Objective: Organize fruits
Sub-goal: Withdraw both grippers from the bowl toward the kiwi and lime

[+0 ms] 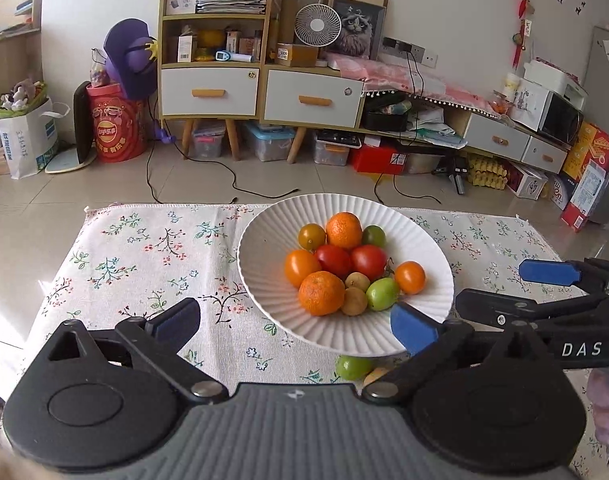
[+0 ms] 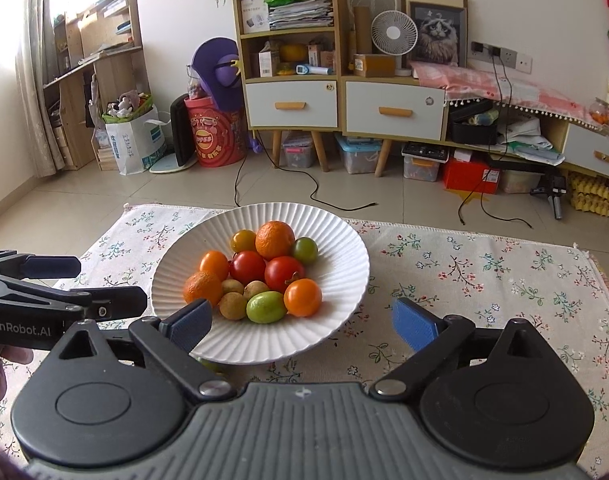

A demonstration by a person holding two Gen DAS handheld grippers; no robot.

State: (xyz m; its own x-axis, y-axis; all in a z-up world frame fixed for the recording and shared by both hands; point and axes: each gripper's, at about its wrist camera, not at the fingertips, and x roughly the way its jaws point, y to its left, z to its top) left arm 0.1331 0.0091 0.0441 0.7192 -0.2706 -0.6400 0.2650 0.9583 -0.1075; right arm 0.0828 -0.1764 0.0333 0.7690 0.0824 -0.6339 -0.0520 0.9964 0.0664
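With both grippers' fingers spread wide and empty, the small green round fruit point(image 1: 353, 366) lying on the cloth-covered surface point(image 1: 152, 264) beside the white ribbed bowl point(image 1: 264, 232) looks light, smooth and bruisable, best pinched gently across its middle.

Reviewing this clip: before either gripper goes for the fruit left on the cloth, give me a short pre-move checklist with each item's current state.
1. Left gripper open and empty: ok.
2. Right gripper open and empty: ok.
3. White ribbed plate resting flat on the floral tablecloth: ok.
4. All fruit on the plate: not ok; a green round fruit lies on the cloth under the plate's near rim, with a yellowish piece beside it.
5. Clear access to that green fruit: not ok; the rim overhangs it.
6. Free room on the plate: ok, the ribbed left side is bare.
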